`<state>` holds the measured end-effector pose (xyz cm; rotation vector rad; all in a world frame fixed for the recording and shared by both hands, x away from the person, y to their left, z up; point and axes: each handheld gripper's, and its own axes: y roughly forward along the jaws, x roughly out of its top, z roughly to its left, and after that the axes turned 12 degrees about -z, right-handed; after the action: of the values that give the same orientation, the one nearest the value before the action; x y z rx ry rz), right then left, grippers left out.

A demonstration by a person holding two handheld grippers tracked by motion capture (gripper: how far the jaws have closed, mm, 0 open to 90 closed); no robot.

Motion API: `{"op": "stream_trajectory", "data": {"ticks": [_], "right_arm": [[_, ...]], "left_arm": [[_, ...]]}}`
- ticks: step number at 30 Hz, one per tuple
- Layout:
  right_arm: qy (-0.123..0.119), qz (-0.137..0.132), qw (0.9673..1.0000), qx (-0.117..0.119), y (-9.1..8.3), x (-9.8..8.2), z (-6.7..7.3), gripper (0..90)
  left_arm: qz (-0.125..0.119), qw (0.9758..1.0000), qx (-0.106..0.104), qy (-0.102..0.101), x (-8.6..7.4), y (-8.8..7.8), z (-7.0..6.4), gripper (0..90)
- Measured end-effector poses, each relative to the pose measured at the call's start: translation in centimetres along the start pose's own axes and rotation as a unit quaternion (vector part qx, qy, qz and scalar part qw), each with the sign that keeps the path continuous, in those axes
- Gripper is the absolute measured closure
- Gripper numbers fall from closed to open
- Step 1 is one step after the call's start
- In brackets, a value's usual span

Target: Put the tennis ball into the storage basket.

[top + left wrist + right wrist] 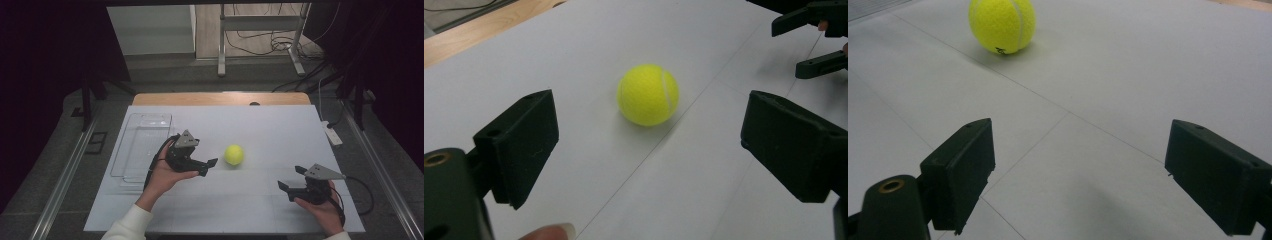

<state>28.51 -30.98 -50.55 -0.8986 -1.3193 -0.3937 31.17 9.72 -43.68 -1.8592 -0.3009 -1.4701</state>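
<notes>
Tennis ball (234,154) sits free on the white counter (270,130), roughly mid-sheet, nothing touching it. Left gripper (210,166) is just beside it on the ball's left, jaws spread wide and aimed straight at it; in the left gripper view the ball (648,94) lies centred ahead of the gap, not yet between the pads, so it looks like a lined-up approach for a side grab. Jaws empty.

Right gripper (291,178) is parked well apart near the front right of the counter, jaws also wide open and empty. From the right gripper view the ball (1002,25) is far up-frame, off to the left of its line, so I judge that hand is just standing by, kept clear of the left one's path.

Clear plastic tray (131,150) lies on the left part of the counter, behind the left hand (165,175). Looks empty, though it's transparent so hard to be sure. Likely drop-off for the ball, given it's on the side of the arm that's reaching
</notes>
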Motion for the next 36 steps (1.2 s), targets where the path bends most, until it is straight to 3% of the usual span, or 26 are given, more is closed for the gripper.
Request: {"op": "stream_trajectory", "data": {"ticks": [36], "right_arm": [[-0.001,0.002,1.0,0.001,0.2,0.0,0.0,13.4]], "left_arm": [[0.025,0.9995,-0.019,-0.001,0.1,3.2,0.1,9.6]]}}
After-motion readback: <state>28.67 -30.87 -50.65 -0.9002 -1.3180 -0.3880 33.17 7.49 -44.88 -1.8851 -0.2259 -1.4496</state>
